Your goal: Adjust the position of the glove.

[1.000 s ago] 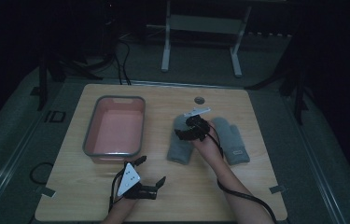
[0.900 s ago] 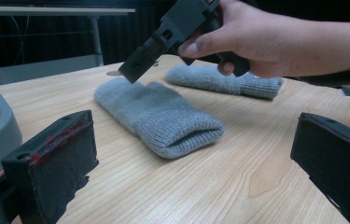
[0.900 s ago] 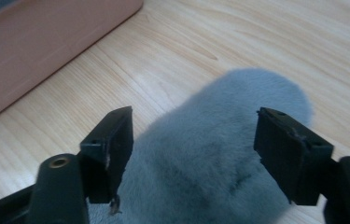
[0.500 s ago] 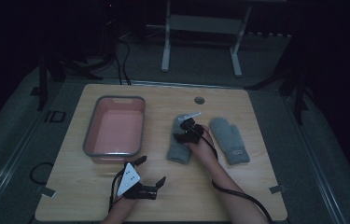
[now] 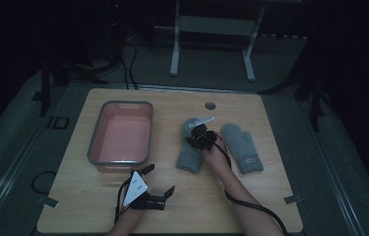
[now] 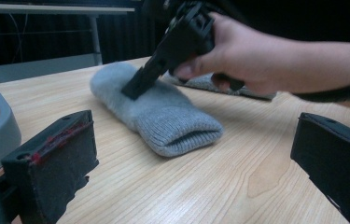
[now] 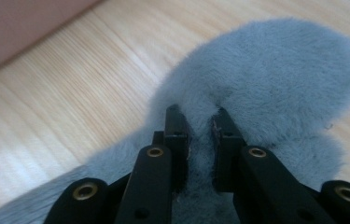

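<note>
Mitten (image 5: 190, 150) lies lengthwise away from the person, cuff toward them, its fuzzy fabric pinched between the nearly closed right gripper (image 7: 199, 128); left gripper (image 5: 160, 179) rests spread wide.

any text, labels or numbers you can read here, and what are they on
"ID": pale letters on the dark floor left of the table, in the high view.
A small pale tag on the cuff of the right-hand mitten: too small and blurred to read.
Nothing readable on the bin, the other mitten or either gripper.
</note>
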A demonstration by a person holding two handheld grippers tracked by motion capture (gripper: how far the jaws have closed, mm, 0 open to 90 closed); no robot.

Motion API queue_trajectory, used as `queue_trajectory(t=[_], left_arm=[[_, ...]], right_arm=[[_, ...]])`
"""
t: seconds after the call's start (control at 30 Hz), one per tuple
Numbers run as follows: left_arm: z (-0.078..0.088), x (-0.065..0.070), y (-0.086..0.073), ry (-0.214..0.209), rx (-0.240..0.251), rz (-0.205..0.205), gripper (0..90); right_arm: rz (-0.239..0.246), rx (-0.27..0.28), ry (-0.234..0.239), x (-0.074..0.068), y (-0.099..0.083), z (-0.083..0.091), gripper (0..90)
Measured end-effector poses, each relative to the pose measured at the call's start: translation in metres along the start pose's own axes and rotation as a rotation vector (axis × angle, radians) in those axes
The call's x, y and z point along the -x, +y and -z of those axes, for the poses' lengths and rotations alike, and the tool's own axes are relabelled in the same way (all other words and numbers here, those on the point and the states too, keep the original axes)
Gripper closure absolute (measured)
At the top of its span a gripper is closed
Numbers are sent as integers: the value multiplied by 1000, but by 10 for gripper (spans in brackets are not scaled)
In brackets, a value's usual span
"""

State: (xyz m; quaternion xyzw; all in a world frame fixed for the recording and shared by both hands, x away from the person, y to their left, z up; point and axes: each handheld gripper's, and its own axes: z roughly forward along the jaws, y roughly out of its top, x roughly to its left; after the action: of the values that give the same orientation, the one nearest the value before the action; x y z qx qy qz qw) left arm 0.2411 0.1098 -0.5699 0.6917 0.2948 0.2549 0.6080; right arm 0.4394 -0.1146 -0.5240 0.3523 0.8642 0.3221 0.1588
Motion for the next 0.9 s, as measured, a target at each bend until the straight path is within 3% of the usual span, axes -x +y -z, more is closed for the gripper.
queue_trajectory(t=[0.3,0.43,0.6,0.9], left_arm=[[0,1,0,6,2,-3,6],[0,1,0,6,1,-3,6],[0,1,0,7,2,-2,6],[0,0,0,4,2,0,6]], right_arm=[[17,69,66,-7,5,51,806],[79,63,92,-15,-1,63,804],[67,26,123,-11,-17,58,800],[46,-40,122,-2,-36,29,787]])
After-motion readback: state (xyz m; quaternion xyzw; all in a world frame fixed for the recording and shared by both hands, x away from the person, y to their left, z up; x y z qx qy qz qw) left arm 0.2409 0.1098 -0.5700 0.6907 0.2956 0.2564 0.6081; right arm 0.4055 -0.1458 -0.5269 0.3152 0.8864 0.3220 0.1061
